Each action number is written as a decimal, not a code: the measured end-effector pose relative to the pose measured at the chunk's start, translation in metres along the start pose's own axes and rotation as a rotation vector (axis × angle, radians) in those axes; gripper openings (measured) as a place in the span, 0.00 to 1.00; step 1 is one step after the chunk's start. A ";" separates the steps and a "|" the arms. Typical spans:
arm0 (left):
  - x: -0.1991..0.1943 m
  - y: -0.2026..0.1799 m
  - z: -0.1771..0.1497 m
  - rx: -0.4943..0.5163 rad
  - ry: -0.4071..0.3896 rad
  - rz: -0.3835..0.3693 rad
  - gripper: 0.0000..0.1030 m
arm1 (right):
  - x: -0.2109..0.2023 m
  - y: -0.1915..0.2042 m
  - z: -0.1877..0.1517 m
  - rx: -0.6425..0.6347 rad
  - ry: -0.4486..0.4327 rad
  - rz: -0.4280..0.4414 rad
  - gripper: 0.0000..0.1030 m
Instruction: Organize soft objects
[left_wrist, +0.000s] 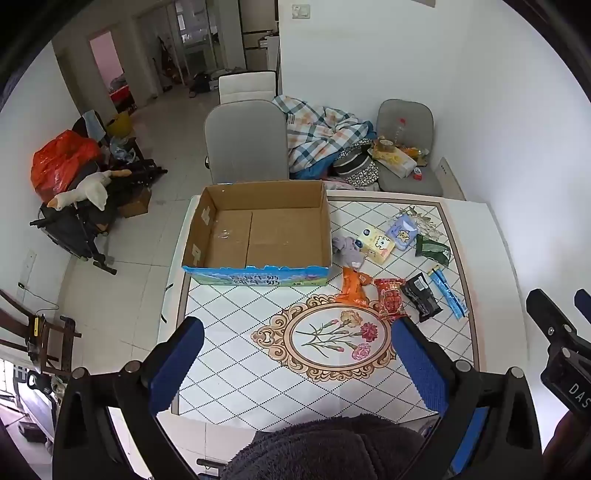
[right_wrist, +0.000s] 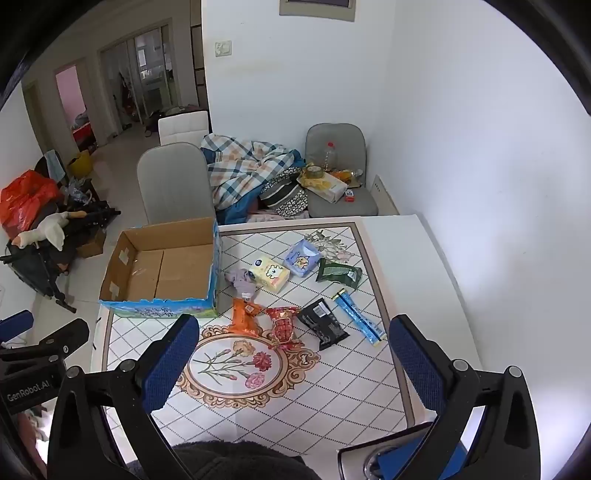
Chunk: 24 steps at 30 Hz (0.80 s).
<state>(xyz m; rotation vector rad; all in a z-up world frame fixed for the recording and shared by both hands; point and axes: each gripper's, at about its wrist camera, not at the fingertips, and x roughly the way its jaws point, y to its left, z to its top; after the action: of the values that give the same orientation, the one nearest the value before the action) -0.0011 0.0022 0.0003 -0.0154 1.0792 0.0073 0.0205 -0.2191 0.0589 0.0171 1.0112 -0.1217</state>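
An open, empty cardboard box (left_wrist: 258, 229) (right_wrist: 162, 266) stands at the table's far left. To its right lie a grey cloth (left_wrist: 347, 251) (right_wrist: 242, 280), a yellow tissue pack (left_wrist: 376, 243) (right_wrist: 269, 275), a blue tissue pack (left_wrist: 402, 230) (right_wrist: 301, 260), a green packet (left_wrist: 432, 249) (right_wrist: 338, 273), an orange packet (left_wrist: 352, 286) (right_wrist: 243, 315), a red packet (left_wrist: 391, 301) (right_wrist: 282, 323), a black packet (left_wrist: 421, 295) (right_wrist: 323, 323) and a blue stick pack (left_wrist: 448, 293) (right_wrist: 360, 317). My left gripper (left_wrist: 295, 332) and right gripper (right_wrist: 293, 336) are open and empty above the near table.
The patterned table (left_wrist: 240, 362) (right_wrist: 332, 387) ends at a white wall on the right. Grey chairs (left_wrist: 245, 140) (right_wrist: 173, 181) and a plaid blanket (left_wrist: 321, 133) (right_wrist: 247, 170) lie behind it. Floor clutter with a red bag (left_wrist: 62, 158) is at left.
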 end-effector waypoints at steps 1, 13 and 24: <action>0.000 0.001 0.000 0.000 0.001 0.000 1.00 | 0.000 0.001 0.000 0.001 0.003 0.004 1.00; 0.003 0.002 0.004 0.007 0.010 0.014 1.00 | -0.001 -0.001 0.000 0.002 -0.008 -0.002 1.00; -0.008 -0.008 0.005 0.020 -0.045 0.037 1.00 | -0.011 0.002 0.005 -0.007 -0.038 -0.022 1.00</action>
<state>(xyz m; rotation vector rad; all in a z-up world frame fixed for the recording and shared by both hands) -0.0005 -0.0058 0.0097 0.0227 1.0344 0.0297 0.0188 -0.2161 0.0709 -0.0029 0.9742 -0.1379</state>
